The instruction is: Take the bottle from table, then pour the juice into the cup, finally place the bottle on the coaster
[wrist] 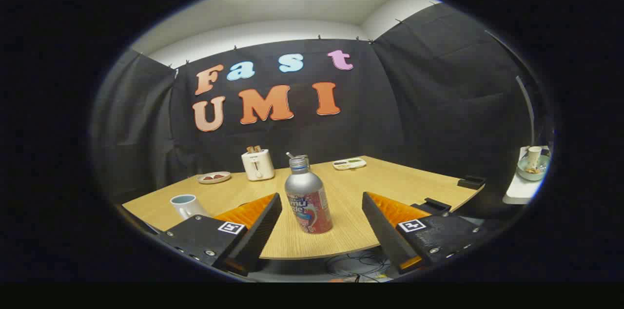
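Jaws stand wide apart, touching nothing. Between them, the bottle (307, 197) stands upright on the tabletop (390, 182). Left of the bottle sits the cup (186, 205).

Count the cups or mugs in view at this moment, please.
2. One mug stands on the table, beside the open claw whose fingers flank the bottle. A second cup sits off on a side surface. Others may be hidden.
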